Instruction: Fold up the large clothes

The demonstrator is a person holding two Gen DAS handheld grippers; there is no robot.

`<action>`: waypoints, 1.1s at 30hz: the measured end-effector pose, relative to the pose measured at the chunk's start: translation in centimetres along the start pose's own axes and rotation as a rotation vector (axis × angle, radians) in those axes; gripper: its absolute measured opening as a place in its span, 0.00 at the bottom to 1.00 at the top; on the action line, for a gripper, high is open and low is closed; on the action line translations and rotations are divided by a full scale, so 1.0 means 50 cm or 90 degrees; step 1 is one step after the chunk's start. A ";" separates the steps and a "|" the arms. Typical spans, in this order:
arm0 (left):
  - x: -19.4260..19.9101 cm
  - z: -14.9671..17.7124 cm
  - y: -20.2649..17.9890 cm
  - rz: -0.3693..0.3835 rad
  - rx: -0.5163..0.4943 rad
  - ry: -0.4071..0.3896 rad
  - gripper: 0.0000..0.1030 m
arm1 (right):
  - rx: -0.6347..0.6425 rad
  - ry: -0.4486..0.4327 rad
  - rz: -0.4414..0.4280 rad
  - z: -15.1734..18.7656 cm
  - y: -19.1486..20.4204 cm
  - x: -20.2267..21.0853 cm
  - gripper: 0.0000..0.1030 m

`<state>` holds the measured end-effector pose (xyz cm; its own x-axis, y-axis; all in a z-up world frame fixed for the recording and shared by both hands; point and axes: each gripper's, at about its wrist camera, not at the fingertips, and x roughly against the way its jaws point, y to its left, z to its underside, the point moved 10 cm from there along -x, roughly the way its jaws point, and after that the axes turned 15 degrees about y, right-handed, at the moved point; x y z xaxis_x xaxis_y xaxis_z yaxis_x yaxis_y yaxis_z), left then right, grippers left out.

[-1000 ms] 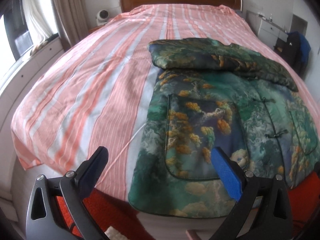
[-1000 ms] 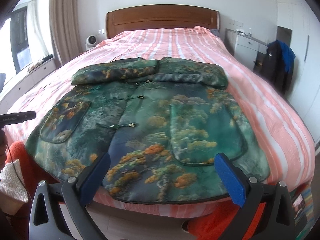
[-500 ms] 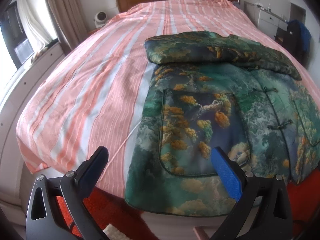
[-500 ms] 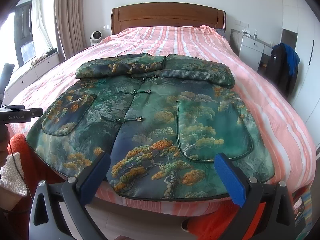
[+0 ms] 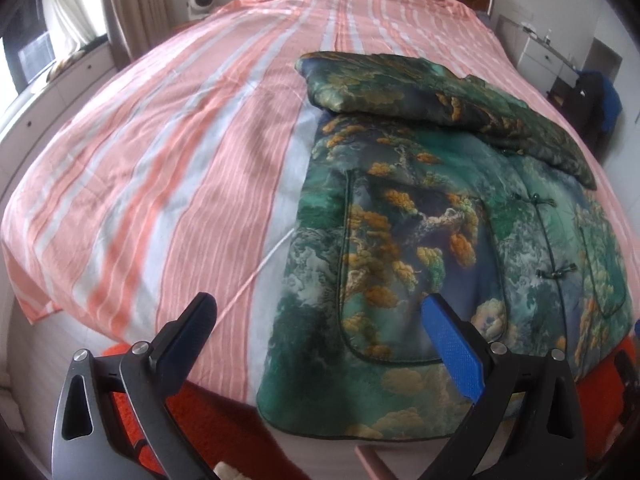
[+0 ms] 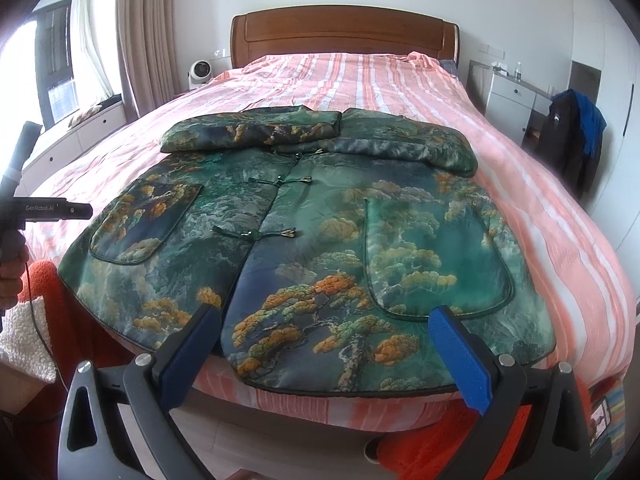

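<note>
Jacket [image 6: 320,248]: green, printed, laid flat on the striped bed [image 6: 540,184], both sleeves folded across the chest. Left tool [image 5: 320,332] and right tool [image 6: 324,344]: both held wide apart, nothing gripped, poised above the hem.

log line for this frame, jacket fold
stage: pre-grasp | left gripper: open, empty | right gripper: open, empty | jacket: flat on bed, sleeves folded in

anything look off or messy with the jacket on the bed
Nothing stands out. The green jacket lies flat, front up, on the striped bedspread, both sleeves folded across the top and its knot fastenings done up. Only its hem slightly overhangs the foot of the bed. Both grippers hover open, holding nothing.
</note>
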<state>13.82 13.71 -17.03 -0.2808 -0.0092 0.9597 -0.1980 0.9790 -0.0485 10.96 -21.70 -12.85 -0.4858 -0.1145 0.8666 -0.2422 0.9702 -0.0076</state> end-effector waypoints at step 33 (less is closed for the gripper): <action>-0.124 0.052 -0.050 0.102 -0.140 0.143 0.98 | -0.168 0.262 -0.210 0.013 -0.416 -0.151 0.92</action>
<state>13.63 10.77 -23.57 -0.0737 0.1691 0.9828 0.0453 0.9851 -0.1661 19.12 -41.13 -19.58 -0.0415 -0.3781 0.9248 -0.0824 0.9238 0.3740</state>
